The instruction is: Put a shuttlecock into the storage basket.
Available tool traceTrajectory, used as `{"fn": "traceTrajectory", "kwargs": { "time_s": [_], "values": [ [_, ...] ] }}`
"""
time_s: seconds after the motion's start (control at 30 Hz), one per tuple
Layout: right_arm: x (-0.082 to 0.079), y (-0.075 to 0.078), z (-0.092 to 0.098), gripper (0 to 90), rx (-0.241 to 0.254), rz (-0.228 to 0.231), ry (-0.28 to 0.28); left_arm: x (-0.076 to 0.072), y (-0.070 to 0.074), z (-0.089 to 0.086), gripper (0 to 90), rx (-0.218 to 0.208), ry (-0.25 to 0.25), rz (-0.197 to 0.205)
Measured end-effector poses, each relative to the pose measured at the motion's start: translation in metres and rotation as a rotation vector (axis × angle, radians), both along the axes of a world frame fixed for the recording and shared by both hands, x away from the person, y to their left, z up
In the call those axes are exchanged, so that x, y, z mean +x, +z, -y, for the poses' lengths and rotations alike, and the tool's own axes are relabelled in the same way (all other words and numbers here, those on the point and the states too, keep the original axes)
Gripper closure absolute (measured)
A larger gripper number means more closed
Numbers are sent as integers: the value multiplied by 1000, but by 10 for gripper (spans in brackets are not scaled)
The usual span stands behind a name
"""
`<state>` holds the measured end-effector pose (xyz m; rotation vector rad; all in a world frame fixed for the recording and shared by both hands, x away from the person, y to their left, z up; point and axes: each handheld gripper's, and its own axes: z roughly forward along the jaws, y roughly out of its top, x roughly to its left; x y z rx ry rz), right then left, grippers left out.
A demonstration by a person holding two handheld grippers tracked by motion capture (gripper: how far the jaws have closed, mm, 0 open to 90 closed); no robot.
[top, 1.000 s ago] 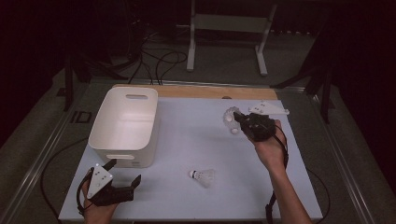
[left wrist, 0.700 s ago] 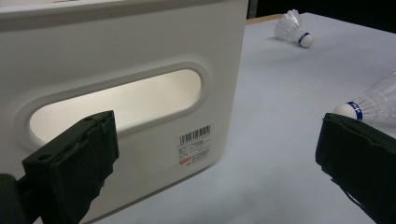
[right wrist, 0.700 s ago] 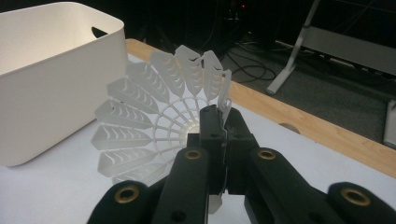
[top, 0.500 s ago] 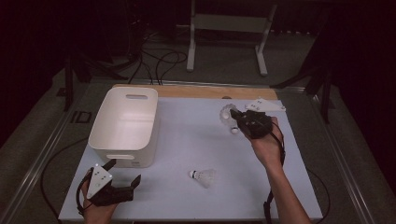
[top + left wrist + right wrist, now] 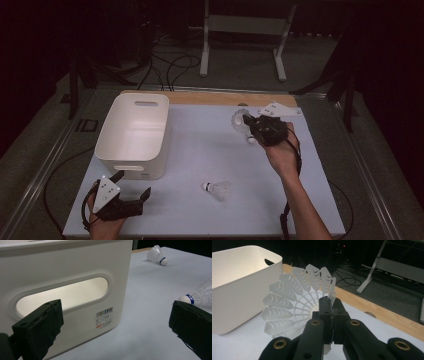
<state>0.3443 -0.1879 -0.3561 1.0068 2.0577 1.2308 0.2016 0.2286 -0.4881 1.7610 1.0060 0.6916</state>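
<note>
Black jaws of the right hand-held gripper are pinched together on the skirt edge of a white plastic shuttlecock; in the right gripper view we see the thin skirt wall caught between the two pads, with the open skirt fanning up and to the left of them. In the high view we find this right hand-held gripper toward the far right of the pale surface, with the held shuttlecock at its tip; whether it is clear of the surface we cannot tell. A small white ball shows just beneath the gripper; we cannot tell what it belongs to.

We note the left hand-held gripper at the near left corner of the surface, its jaws spread wide with nothing between them. In its own view the left hand-held gripper faces the near wall of a white bin, close to the handle slot and barcode label.

A second shuttlecock lies on its side on the surface, between the two grippers, well apart from the bin. A wooden strip runs along the far edge of the surface.
</note>
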Motion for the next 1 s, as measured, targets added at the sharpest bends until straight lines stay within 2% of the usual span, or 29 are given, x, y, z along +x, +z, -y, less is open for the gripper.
{"fn": "traceTrajectory", "kwargs": {
  "time_s": [0.7,1.0],
  "values": [
    [6,8,-16,889,-9,14,24,0,0,0,0,2,-3,-2],
    [9,9,-23,889,5,7,34,1,-1,1,0,4,-3,-4]
  ]
}}
